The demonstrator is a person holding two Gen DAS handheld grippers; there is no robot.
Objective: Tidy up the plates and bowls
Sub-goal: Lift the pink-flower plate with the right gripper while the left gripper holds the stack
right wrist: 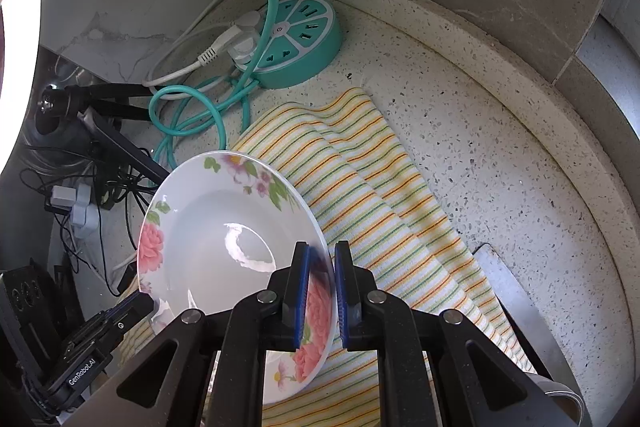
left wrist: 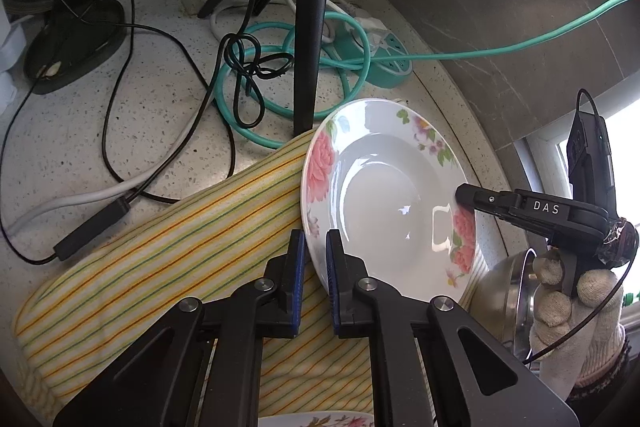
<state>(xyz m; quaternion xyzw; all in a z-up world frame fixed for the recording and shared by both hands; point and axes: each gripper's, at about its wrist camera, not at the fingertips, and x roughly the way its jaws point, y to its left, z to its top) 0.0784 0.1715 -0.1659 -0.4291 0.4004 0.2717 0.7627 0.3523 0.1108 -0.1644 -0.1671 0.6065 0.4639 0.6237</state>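
Observation:
A white deep plate with pink flowers (left wrist: 384,195) is held tilted above a yellow striped cloth (left wrist: 168,259). My left gripper (left wrist: 316,267) is shut on the plate's near-left rim. My right gripper (right wrist: 322,291) is shut on the opposite rim of the same plate (right wrist: 216,243); it also shows in the left wrist view (left wrist: 466,195), held by a gloved hand. The left gripper shows at the lower left of the right wrist view (right wrist: 132,311). The edge of another flowered plate (left wrist: 320,419) shows at the bottom.
A black tripod (left wrist: 308,27), a teal cable (left wrist: 280,67) and a teal power strip (right wrist: 300,39) with tangled black wires (left wrist: 248,67) lie behind the cloth. A steel bowl (left wrist: 504,291) stands at the right. The counter's raised edge (right wrist: 520,99) curves along the wall.

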